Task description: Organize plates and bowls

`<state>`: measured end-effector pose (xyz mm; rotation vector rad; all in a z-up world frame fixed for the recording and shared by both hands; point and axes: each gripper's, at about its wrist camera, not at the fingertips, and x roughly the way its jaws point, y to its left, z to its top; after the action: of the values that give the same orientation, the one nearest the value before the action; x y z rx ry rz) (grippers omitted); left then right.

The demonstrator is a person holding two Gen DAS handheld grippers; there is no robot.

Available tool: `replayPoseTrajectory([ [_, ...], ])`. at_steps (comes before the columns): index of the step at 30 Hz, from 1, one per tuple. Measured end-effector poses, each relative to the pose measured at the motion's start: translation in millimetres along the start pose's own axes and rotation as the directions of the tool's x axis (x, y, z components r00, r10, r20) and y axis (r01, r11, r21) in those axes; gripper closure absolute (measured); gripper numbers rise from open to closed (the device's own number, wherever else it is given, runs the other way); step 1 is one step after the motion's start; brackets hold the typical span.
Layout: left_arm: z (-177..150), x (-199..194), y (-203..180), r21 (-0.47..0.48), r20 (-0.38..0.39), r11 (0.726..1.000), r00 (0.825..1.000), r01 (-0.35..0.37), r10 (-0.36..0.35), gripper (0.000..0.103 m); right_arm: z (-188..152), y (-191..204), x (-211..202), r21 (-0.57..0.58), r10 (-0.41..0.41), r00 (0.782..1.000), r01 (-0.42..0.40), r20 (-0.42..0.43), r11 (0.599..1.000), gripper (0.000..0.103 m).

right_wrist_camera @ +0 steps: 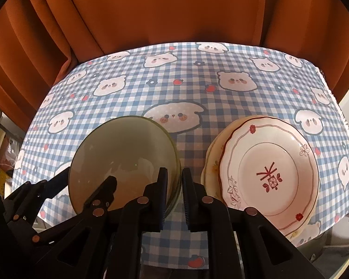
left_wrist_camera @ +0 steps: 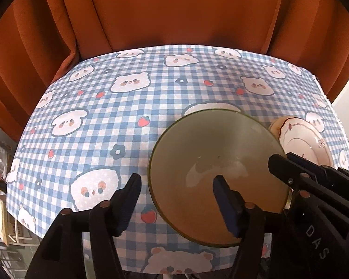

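A green-rimmed bowl with a cream inside sits on the checked tablecloth. My right gripper is shut on the bowl's right rim, one finger inside and one outside; it shows in the left wrist view at the bowl's right side. My left gripper is open and straddles the bowl's left rim, one finger inside and the other outside. It shows at the lower left of the right wrist view. A stack of plates, the top one white with red flowers, lies right of the bowl.
The table carries a blue-white checked cloth with bears and strawberries. An orange curtain hangs behind it. Cluttered shelves show beyond the table's left edge.
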<state>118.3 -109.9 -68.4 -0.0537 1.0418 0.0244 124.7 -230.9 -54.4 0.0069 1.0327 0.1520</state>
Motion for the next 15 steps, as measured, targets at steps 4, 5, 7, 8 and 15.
replayPoseTrajectory([
  [4,4,4,5,0.001,-0.009,0.999,0.999,0.038,-0.038,0.031,3,-5,-3,0.029,-0.003,1.000,0.003,0.014,1.000,0.048],
  [5,6,7,6,0.002,-0.014,0.999,0.999,0.049,-0.049,0.031,3,-7,-4,0.036,-0.008,1.000,0.007,0.022,0.999,0.043],
  [7,7,13,7,0.005,-0.028,0.998,0.997,0.065,-0.065,0.031,5,-7,-1,0.043,-0.009,1.000,0.009,0.017,0.999,0.042],
  [8,8,16,8,0.007,-0.036,0.997,0.996,0.081,-0.080,0.031,7,-6,3,0.049,-0.002,1.000,0.002,0.004,0.999,0.042],
  [15,14,30,15,0.024,-0.076,0.979,0.977,0.204,-0.201,0.031,12,0,26,0.098,0.034,0.998,-0.029,-0.054,0.995,0.042],
])
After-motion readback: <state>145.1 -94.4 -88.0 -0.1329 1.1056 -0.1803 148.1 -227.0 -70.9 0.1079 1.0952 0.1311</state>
